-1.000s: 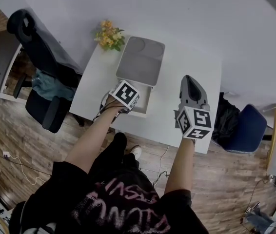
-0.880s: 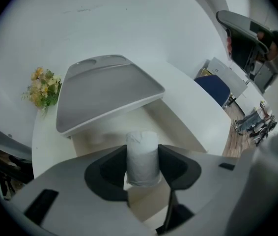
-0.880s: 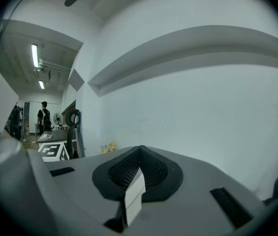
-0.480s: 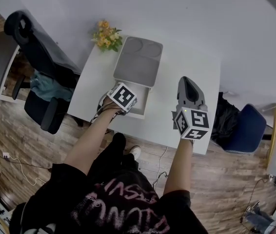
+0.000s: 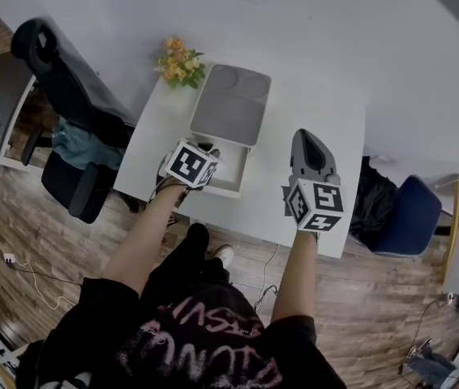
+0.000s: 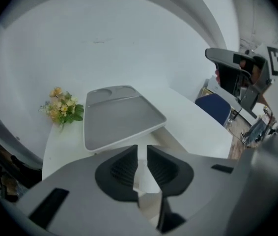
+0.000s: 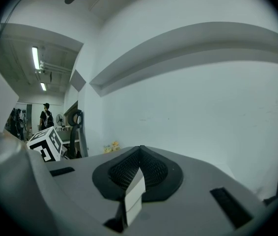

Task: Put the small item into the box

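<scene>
The white box [image 5: 231, 171] stands on the white table [image 5: 327, 120], its grey lid [image 5: 231, 104] swung open behind it. My left gripper [image 5: 203, 149] hangs at the box's near left corner, pointing over it. In the left gripper view its jaws [image 6: 142, 149] are closing, with a narrow gap left and nothing between the pads; the lid [image 6: 122, 117] lies just ahead. The small item is hidden from me. My right gripper [image 5: 306, 136] hovers over the table right of the box, shut and holding nothing [image 7: 139, 150], aimed at the wall.
A bunch of yellow flowers [image 5: 179, 60] sits at the table's back left corner [image 6: 63, 107]. A black office chair [image 5: 67, 87] stands left of the table and a blue chair [image 5: 412, 213] to its right. The wall runs close behind the table.
My left gripper has drawn back and to the left, from over the box to its near left corner. The right gripper has drifted slightly left.
</scene>
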Available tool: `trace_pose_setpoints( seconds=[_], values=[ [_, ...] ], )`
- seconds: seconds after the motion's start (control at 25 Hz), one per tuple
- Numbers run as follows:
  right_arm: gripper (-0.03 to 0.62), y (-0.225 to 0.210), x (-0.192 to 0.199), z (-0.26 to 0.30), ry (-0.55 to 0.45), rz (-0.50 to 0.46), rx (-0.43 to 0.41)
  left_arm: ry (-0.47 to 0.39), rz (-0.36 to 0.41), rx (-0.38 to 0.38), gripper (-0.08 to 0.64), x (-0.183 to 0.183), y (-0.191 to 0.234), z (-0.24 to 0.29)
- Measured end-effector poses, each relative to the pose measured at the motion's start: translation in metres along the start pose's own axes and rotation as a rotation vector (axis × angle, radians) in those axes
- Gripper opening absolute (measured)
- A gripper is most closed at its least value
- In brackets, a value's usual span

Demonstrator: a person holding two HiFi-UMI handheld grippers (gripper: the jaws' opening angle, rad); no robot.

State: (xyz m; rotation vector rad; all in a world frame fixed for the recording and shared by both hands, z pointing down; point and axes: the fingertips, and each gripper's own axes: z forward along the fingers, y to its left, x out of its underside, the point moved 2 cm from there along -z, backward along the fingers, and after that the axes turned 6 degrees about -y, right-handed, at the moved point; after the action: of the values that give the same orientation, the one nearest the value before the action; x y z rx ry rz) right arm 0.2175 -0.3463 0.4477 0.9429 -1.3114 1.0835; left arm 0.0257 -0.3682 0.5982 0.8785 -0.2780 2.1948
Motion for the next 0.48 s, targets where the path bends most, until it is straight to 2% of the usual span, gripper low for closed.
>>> trace_pose_setpoints(
  seconds=[0.08,0.2,0.48],
  values=[
    [0.011,0.003,-0.002,-0.001,-0.001,-0.003,-0.005,-0.053,-0.048,-0.016,-0.002,-0.007,0.005,-0.009],
    [0.011,0.007,-0.006,-0.003,-0.004,-0.002,-0.007,-0.165,-0.071,-0.042,-0.002,-0.022,0.010,-0.027],
    [0.011,0.016,-0.016,-0.011,-0.015,-0.011,-0.010,-0.421,-0.035,-0.097,-0.002,-0.070,0.012,-0.081]
  ],
)
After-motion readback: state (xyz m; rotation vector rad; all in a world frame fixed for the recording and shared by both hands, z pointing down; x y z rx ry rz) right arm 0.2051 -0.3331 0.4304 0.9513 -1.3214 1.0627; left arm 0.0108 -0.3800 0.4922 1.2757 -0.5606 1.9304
